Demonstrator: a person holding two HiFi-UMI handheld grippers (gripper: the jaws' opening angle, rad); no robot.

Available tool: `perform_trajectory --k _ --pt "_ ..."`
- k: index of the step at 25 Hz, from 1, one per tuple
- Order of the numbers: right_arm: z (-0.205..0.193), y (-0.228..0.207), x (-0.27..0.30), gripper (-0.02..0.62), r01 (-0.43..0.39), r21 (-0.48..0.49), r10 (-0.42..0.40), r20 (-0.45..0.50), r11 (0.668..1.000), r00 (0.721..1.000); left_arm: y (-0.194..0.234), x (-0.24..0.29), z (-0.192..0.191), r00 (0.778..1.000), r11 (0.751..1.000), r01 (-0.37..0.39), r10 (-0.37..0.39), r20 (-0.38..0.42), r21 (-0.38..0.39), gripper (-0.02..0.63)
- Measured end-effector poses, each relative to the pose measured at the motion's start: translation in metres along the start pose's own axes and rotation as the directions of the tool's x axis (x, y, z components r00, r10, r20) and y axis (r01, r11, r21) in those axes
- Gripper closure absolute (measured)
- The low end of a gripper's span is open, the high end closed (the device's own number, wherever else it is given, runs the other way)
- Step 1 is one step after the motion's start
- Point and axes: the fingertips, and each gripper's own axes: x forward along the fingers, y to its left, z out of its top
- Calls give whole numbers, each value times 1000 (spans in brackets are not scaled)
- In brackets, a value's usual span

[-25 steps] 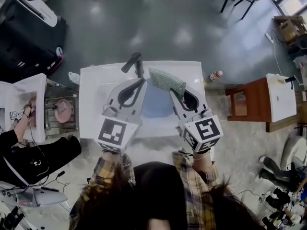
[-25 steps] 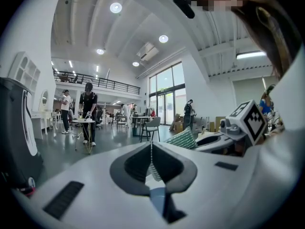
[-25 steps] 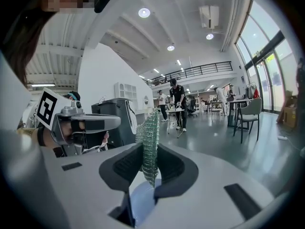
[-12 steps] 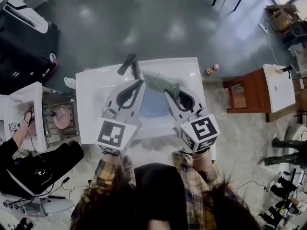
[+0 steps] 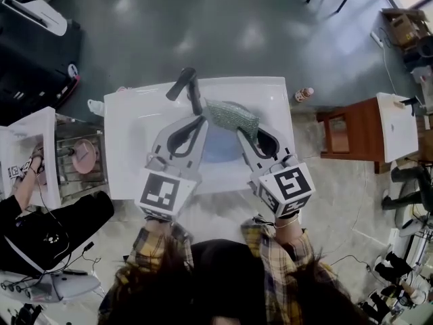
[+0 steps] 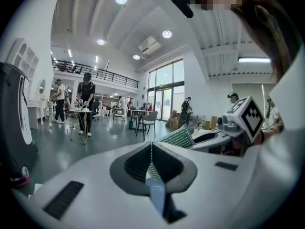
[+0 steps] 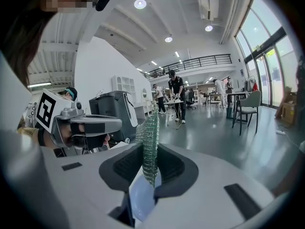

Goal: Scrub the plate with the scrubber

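Head view looks steeply down on a white worktop (image 5: 128,141) with a black tap (image 5: 187,87) at its far edge, and both claws reach in over it from the near side. The left claw (image 5: 199,119) is clenched, its jaws together on what I take to be the rim of the pale blue plate (image 5: 218,149). In the left gripper view the plate shows edge-on, as a thin blue strip in line with the closed jaws. The right claw (image 5: 243,134) is grasping the green mesh scrubber (image 5: 232,117), which stands pinched between its pads in the right gripper view with the plate's face just below. The plate sits between the two claws over the middle of the worktop, to the left of the right claw. The scrubber's long axis runs slantwise from the left claw's tip toward the right claw, across the plate's far edge. So the right hand is the one placed to rub, and its stroke should go leftward and toward the person over the plate's face. Whether mesh and plate already touch I cannot tell. Against the earlier frames both grips are unchanged. The pair looks to have sunk slightly toward the worktop, the scrubber keeping its place over the far rim.
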Motion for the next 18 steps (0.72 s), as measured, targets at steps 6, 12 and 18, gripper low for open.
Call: perform_trajectory --k 6,12,18 --pt "-23 -6 7 499 -9 28 10 -42 1000 999 3 3 -33 999 999 -17 15 -41 -47 586" --pt "-39 -5 15 499 -24 30 26 -69 999 997 4 3 -65 996 998 -25 19 -81 -65 586" --pt "-58 -11 21 499 -16 58 22 -93 998 995 3 11 -95 994 997 -21 12 -113 -79 586"
